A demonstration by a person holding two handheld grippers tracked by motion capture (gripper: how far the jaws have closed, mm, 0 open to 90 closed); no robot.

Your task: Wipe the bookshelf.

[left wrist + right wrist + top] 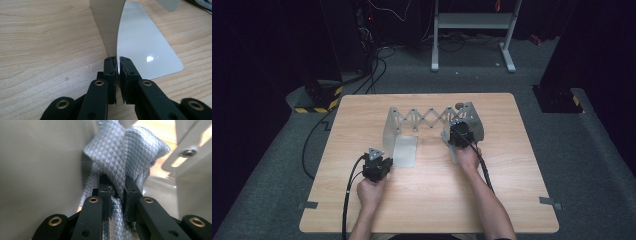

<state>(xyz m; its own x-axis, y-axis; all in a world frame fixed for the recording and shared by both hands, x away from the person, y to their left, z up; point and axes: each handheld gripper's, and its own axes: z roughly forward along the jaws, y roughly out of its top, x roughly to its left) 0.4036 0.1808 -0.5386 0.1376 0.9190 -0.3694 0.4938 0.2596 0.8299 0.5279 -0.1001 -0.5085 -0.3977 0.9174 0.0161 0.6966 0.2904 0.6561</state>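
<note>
A metal scissor-lattice rack point(427, 116) stands on the wooden table point(432, 200), with an upright end plate at each side. My left gripper point(382, 164) point(118, 62) is shut on the near edge of the left end plate point(107, 22), whose flat foot point(145, 42) lies on the wood to the right. My right gripper point(457, 134) point(117, 185) is at the right end plate, shut on a grey quilted cloth point(125, 152) that bunches up between the jaws. A pale plate wall point(40, 170) stands close on its left; a riveted lattice bar point(187, 152) is at the upper right.
Behind the table, a white desk frame point(472, 22) stands on the carpet and cables point(372, 65) trail across it. Dark stands with yellow-black striped bases point(319, 100) flank the far corners. Tape tabs point(307, 205) mark the near table edges.
</note>
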